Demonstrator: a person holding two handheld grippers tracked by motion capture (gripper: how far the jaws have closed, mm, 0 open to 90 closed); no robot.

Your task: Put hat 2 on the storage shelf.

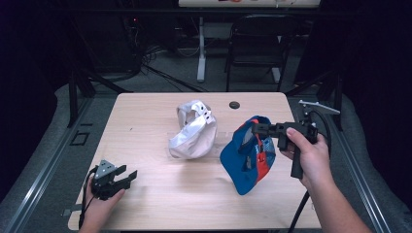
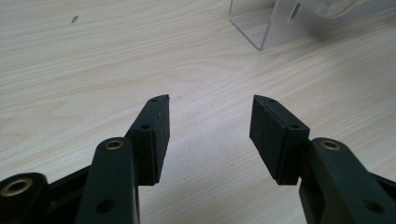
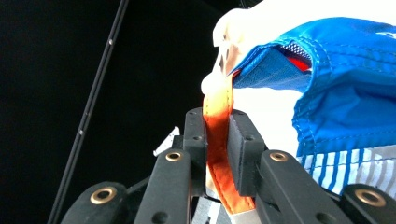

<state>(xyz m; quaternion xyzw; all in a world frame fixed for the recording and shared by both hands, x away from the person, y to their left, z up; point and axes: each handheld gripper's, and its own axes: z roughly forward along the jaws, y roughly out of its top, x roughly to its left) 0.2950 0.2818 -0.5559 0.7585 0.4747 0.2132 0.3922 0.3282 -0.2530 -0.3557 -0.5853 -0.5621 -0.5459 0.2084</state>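
Right jaws: we've got the right gripper (image 3: 217, 121) clamped tight on the orange strap (image 3: 218, 140) of the blue cap (image 1: 248, 154); in the right gripper view that strap runs straight up between the two pads and sticks out past their tips.

Left jaws: our left gripper (image 1: 127, 176) is spread wide with nothing between the pads, just bare wood in the left gripper view.

Cap vs jaws: the blue cap hangs off the tips of the right jaws, right of centre in the high view, its lower edge down at the table (image 1: 145, 116).

Cap direction: we see its long axis running roughly top to bottom of the high view, leaning a bit to the right lower down. Which end is the brim we can't tell for sure.

Left gripper spot: lower left of the high view, well apart from both caps, jaws aimed right and slightly up the frame.

Neighbours: a white cap (image 1: 193, 131) sits just left of the blue one, near the middle of the high view, on a clear plastic stand (image 2: 280, 23) that we see at the upper right of the left gripper view.

In the way: between the left jaws and the blue cap, the white cap and its stand sit just above the direct line.

Background: a dark round hole (image 1: 234, 105) in the tabletop, above the blue cap.
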